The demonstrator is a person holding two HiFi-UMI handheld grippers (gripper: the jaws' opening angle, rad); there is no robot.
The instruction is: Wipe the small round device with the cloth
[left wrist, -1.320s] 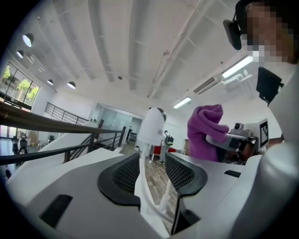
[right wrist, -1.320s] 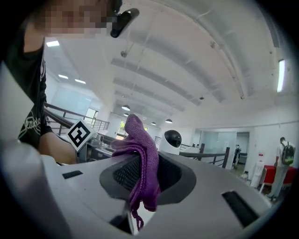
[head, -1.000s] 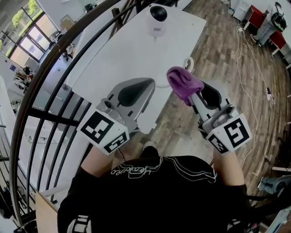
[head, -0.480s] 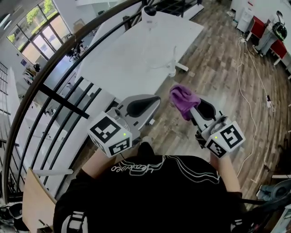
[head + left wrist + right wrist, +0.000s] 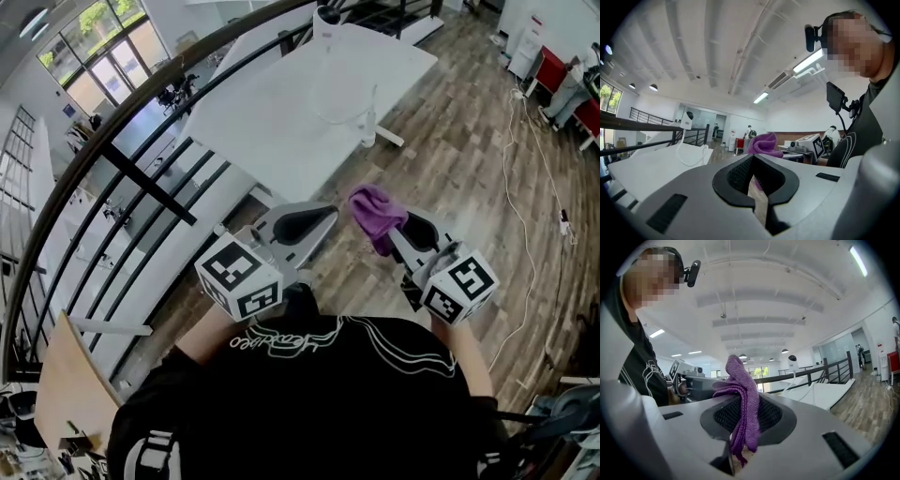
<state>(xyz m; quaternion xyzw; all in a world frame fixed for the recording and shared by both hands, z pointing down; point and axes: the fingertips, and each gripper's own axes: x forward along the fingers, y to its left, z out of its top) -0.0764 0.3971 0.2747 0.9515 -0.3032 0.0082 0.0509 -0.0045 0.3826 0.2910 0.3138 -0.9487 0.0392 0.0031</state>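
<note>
The right gripper (image 5: 386, 228) is clamped on the purple cloth (image 5: 375, 206), with a fold bunched beyond its tips. The left gripper (image 5: 322, 217) is closed and empty. The small round device (image 5: 326, 13) stands well ahead of both, at the desk's (image 5: 281, 103) far end. Best, I judge, to reach forward, lead with the loose fold and steady the base. The script on the shirt (image 5: 281, 394) is unreadable.

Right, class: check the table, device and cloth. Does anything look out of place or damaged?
Nothing spilled or damaged. The small round device stands upright at the far end of the table, while the purple cloth, pinched in the right gripper, is over the floor, well short of it.
</note>
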